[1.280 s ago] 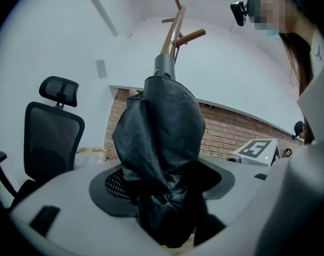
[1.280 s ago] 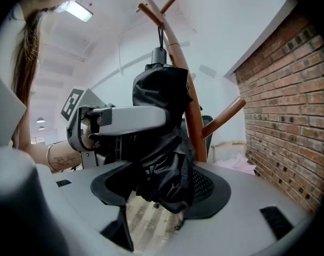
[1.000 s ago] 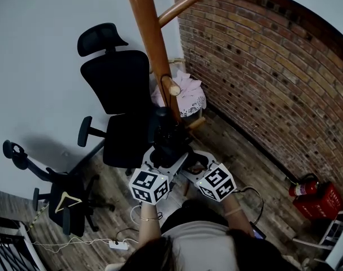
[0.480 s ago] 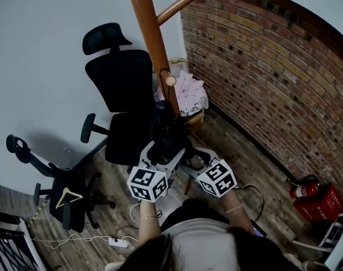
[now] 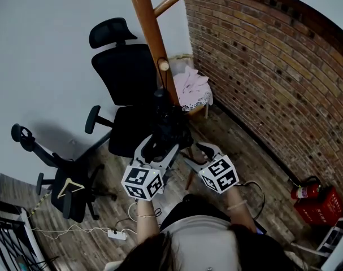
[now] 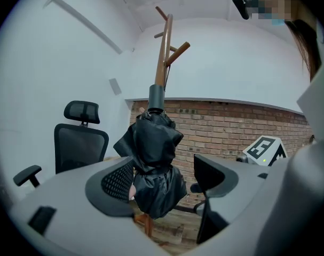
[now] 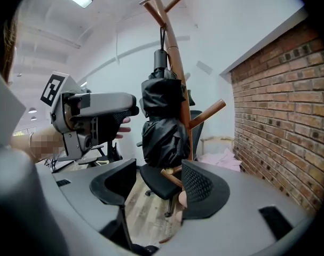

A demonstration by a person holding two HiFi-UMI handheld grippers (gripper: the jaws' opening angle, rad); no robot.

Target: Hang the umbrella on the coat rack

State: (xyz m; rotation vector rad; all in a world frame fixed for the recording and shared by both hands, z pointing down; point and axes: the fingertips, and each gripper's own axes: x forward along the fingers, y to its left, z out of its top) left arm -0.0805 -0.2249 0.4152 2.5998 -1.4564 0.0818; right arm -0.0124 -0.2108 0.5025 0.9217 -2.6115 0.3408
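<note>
A folded black umbrella hangs by its strap against the wooden coat rack. In the right gripper view the umbrella dangles from an upper peg beside the pole. My left gripper is open; its jaws stand wide on either side of the umbrella, low on the bundle, and I cannot tell if a pad touches it. The left gripper points up at the rack. My right gripper is open and empty, a little back from the umbrella, as the right gripper view shows.
A black office chair stands just left of the rack, and a second chair sits further left. Pink cloth on a small stool lies behind the pole. A brick wall runs along the right, with a fire extinguisher at its foot.
Both grippers have drawn back and down a little from the rack. The umbrella stays hanging by the pole.
</note>
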